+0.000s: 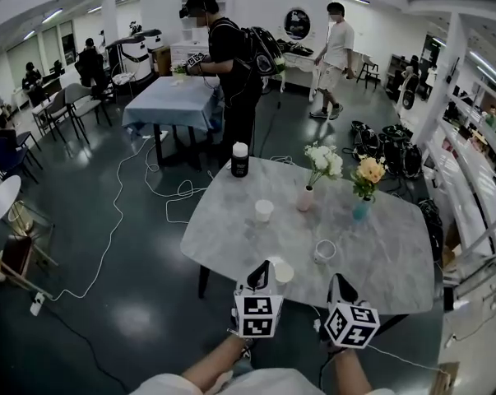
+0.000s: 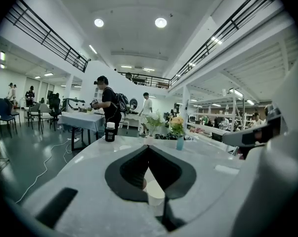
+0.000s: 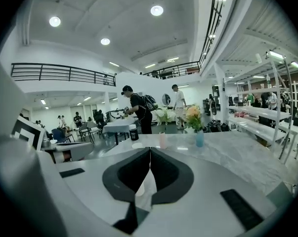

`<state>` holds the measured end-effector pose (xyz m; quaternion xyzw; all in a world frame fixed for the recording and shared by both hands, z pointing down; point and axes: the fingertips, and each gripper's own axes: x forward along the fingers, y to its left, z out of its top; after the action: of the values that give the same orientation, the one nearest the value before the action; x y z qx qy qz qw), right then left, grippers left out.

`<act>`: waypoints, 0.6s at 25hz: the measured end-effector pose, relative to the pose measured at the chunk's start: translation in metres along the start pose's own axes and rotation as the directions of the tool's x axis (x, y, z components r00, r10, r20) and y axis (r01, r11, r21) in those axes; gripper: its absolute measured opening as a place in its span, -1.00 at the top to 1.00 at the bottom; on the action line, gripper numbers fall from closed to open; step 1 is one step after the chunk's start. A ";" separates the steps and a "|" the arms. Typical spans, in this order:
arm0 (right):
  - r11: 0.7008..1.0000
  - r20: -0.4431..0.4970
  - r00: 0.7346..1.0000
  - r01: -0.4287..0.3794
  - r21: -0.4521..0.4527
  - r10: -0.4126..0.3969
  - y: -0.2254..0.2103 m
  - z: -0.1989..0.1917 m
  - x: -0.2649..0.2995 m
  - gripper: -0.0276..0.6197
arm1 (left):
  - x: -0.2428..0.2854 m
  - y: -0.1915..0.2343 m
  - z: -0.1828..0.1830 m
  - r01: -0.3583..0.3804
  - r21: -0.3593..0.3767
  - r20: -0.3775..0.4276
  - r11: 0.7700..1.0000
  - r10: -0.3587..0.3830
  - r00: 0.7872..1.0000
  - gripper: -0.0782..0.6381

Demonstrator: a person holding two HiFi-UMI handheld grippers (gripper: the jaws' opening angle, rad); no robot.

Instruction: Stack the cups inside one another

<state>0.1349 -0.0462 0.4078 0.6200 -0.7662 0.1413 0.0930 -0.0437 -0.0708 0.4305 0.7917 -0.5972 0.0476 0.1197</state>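
Three white cups are on the grey marble table (image 1: 231, 237). One cup (image 1: 264, 211) stands upright near the middle. Another cup (image 1: 325, 251) lies on its side toward the front. The third cup (image 1: 283, 271) stands at the front edge, just right of my left gripper (image 1: 261, 270). In the left gripper view that cup (image 2: 155, 195) shows in the gap below the left gripper (image 2: 149, 149), whose tips meet with nothing clamped. My right gripper (image 1: 338, 280) hovers at the table's front edge, right of the left one. In its own view the right gripper (image 3: 150, 152) is shut and empty.
A black-and-white bottle (image 1: 240, 159) stands at the table's far edge. A pink vase (image 1: 305, 197) and a blue vase (image 1: 361, 208), both with flowers, stand at the back right. Behind, a person (image 1: 231, 64) stands by a blue-clothed table (image 1: 169, 101). Cables (image 1: 116, 220) cross the floor.
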 end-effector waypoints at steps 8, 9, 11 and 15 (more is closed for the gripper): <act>0.999 -0.023 0.999 0.032 0.001 -0.032 0.005 0.005 0.051 0.89 | 0.047 0.038 -0.004 0.037 -0.019 -0.023 0.999 -0.037 0.999 0.79; 0.999 -0.026 0.999 0.034 0.006 -0.034 0.004 0.004 0.055 0.89 | 0.050 0.040 -0.007 0.038 -0.021 -0.033 0.999 -0.039 0.999 0.79; 0.999 -0.035 0.999 0.038 0.022 -0.037 0.000 -0.002 0.061 0.89 | 0.054 0.042 -0.010 0.037 -0.013 -0.049 0.999 -0.037 0.998 0.79; 0.997 -0.061 0.998 0.038 0.066 -0.034 -0.013 -0.020 0.072 0.89 | 0.058 0.044 -0.025 0.021 0.001 -0.087 1.000 -0.020 0.996 0.79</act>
<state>0.1312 -0.1085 0.4505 0.6318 -0.7467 0.1838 0.0975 -0.0681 -0.1298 0.4734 0.7951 -0.5833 0.0814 0.1452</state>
